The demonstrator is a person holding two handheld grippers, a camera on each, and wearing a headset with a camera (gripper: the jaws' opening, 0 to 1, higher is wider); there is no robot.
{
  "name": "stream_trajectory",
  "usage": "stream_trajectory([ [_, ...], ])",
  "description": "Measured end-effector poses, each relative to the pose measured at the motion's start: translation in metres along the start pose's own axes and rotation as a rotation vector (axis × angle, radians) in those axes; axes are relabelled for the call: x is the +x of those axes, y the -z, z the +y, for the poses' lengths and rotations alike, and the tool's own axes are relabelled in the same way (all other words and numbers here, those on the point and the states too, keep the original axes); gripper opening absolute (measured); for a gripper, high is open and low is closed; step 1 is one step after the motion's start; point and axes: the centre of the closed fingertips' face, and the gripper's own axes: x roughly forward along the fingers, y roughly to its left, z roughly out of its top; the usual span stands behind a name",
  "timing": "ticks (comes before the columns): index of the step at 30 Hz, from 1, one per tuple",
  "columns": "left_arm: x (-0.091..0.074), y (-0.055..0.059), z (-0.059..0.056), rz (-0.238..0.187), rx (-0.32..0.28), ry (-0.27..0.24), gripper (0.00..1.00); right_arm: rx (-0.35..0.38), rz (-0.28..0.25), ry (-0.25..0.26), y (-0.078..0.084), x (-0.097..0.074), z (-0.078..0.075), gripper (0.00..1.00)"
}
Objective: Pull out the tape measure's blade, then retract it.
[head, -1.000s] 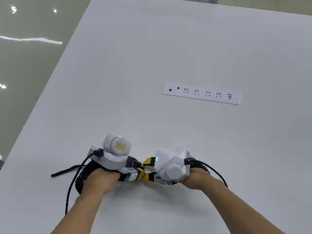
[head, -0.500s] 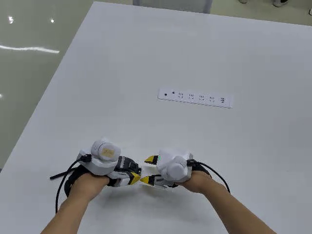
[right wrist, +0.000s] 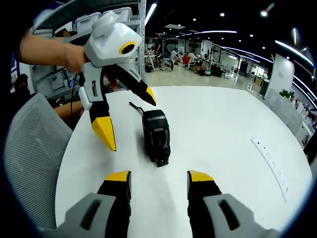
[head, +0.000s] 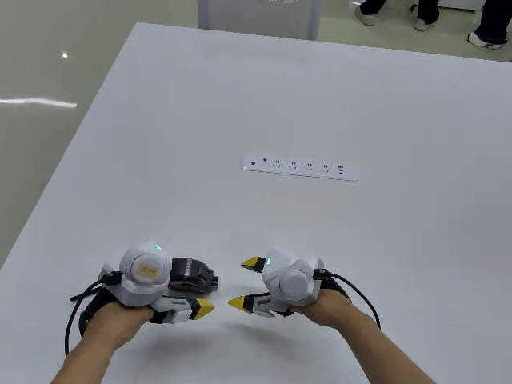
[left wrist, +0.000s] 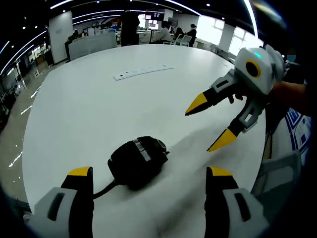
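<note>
Trouble could be caused if the small black plastic tape measure (head: 192, 276), lying loose on the white table (head: 320, 96) between the spread left gripper (right wrist: 130, 120) and the spread right gripper (head: 244, 282), is bumped by one jaw and pushed away before it is held.
</note>
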Motion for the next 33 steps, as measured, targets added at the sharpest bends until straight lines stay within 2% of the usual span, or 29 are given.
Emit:
stream_trajectory([
  [2, -0.005, 0.001, -0.005, -0.006, 0.025, 0.007, 0.96, 0.023, -0.011, 0.023, 0.001, -0.009, 0.000, 0.48],
  [5, -0.012, -0.003, -0.011, -0.045, 0.061, 0.018, 0.98, 0.040, -0.010, 0.052, 0.006, -0.021, 0.001, 0.52],
  [7, -0.014, 0.001, -0.008, -0.060, 0.071, 0.025, 0.99, 0.058, -0.017, 0.073, 0.011, -0.029, 0.000, 0.54],
  [10, -0.020, -0.001, -0.019, -0.077, 0.082, 0.052, 0.99, 0.070, -0.018, 0.113, 0.017, -0.042, -0.001, 0.57],
  [13, -0.025, 0.000, -0.020, -0.099, 0.092, 0.062, 0.99, 0.113, -0.039, 0.145, 0.021, -0.054, -0.001, 0.59],
  [15, -0.028, -0.001, -0.027, -0.109, 0.088, 0.085, 0.99, 0.121, -0.042, 0.166, 0.025, -0.059, -0.002, 0.61],
  [17, -0.030, 0.001, -0.026, -0.117, 0.098, 0.099, 0.99, 0.145, -0.047, 0.192, 0.028, -0.066, -0.002, 0.65],
  [21, -0.037, 0.002, -0.036, -0.128, 0.113, 0.116, 0.99, 0.169, -0.051, 0.214, 0.035, -0.078, 0.000, 0.69],
  [23, -0.040, 0.004, -0.032, -0.135, 0.106, 0.109, 0.99, 0.181, -0.056, 0.228, 0.038, -0.085, 0.000, 0.70],
  [27, -0.047, 0.003, -0.033, -0.150, 0.098, 0.101, 0.99, 0.211, -0.065, 0.254, 0.042, -0.097, -0.001, 0.73],
  [31, -0.051, 0.006, -0.026, -0.159, 0.099, 0.094, 0.99, 0.223, -0.072, 0.268, 0.047, -0.107, 0.002, 0.74],
  [33, -0.052, 0.003, -0.030, -0.166, 0.105, 0.097, 0.99, 0.220, -0.068, 0.272, 0.050, -0.111, 0.004, 0.75],
])
